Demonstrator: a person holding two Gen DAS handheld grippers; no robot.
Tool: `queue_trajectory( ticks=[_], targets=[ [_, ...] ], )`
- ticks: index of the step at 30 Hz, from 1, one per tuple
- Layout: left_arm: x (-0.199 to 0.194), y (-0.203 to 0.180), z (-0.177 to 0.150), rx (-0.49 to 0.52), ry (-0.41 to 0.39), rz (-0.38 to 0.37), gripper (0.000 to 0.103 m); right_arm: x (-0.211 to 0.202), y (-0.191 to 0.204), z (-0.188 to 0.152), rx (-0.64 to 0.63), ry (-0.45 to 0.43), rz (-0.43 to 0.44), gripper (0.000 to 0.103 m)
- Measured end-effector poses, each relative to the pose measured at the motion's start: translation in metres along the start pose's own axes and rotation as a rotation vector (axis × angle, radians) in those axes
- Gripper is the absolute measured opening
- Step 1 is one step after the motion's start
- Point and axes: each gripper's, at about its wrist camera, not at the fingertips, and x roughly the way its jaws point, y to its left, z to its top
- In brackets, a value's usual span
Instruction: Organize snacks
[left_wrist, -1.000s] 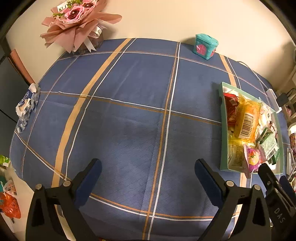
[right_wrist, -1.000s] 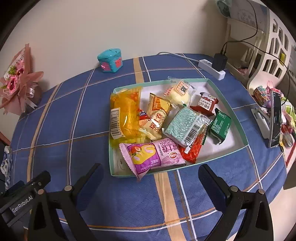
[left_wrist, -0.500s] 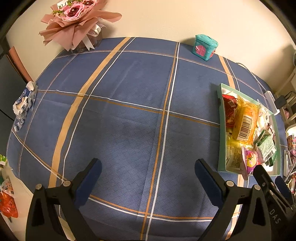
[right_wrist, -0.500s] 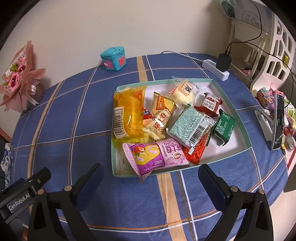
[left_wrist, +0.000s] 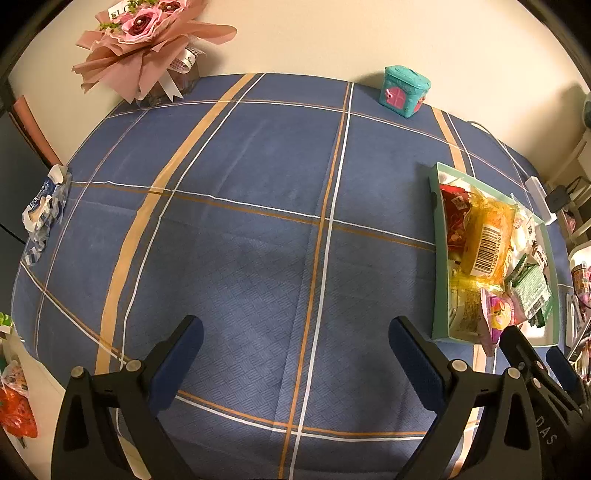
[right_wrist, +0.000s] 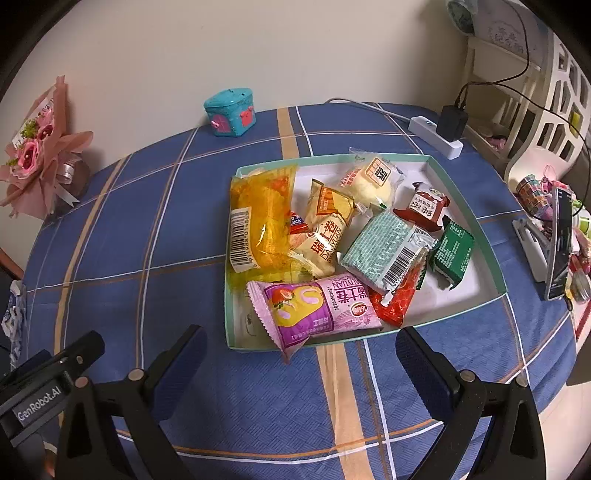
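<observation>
Bench (left_wrist: 258, 166) under blue plaid cloth, against a cream wall. Items: shallow green tray (right_wrist: 461, 184) of packaged snacks, pink packet (right_wrist: 317, 306) overhanging its near edge; teal toy box (right_wrist: 231, 112); pink bouquet (left_wrist: 147, 37). Left tongs (left_wrist: 295, 347) released above bare cloth. Right tongs (right_wrist: 299, 354) released just before the tray, holding nothing.

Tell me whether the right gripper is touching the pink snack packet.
Apart. The right wrist view shows blue tablecloth between the open right gripper and the pink strawberry-roll snack packet, which overhangs the teal tray's near rim.
</observation>
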Motion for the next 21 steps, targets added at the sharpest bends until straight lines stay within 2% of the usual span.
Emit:
queue_trajectory(
  ticks=[21],
  targets=[
    [0.0011, -0.0019, -0.0011, 0.002, -0.001, 0.004, 0.1, 0.0024, 0.0007, -0.0006, -0.003, 0.008, 0.0, 0.103]
  ],
)
